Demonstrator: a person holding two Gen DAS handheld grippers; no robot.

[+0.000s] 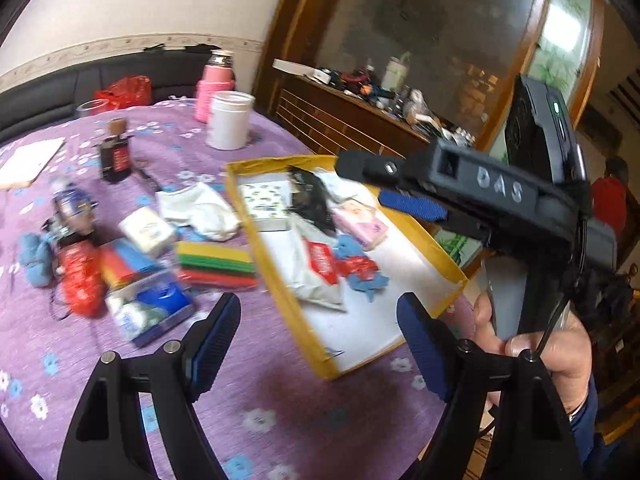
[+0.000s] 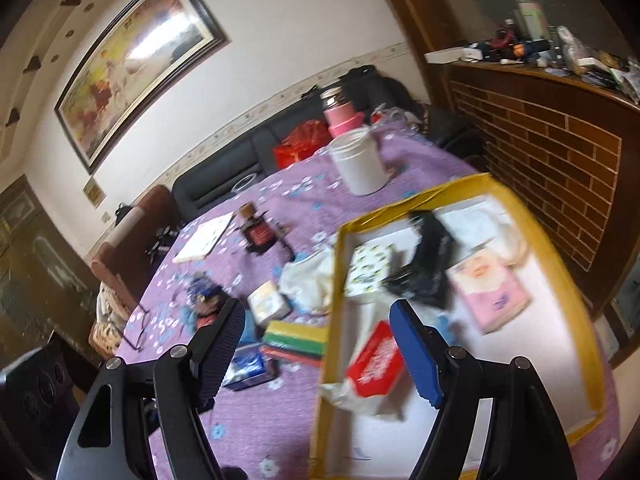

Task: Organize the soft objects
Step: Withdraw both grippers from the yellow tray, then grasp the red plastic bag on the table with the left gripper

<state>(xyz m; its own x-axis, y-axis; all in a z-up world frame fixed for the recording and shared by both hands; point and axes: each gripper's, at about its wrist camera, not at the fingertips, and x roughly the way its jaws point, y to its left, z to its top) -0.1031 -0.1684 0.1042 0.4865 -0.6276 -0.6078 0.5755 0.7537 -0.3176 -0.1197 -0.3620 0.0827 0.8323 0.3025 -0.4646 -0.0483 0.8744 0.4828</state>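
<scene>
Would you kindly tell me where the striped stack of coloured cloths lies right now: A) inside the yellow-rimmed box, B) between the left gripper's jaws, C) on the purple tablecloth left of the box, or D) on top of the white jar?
C: the striped stack of coloured cloths lies on the purple tablecloth, just outside the left wall of the yellow-rimmed box.

Purple flowered tablecloth (image 1: 280, 400), yellow-rimmed white tray (image 1: 276, 280), pink flask (image 1: 216, 80), red-green-yellow striped cloths (image 1: 216, 266)

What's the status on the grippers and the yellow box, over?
Left gripper open, empty. Right gripper open, empty, above yellow box. Box holds several packs; white cloth and colored stack lie outside. Nothing in the way.
</scene>
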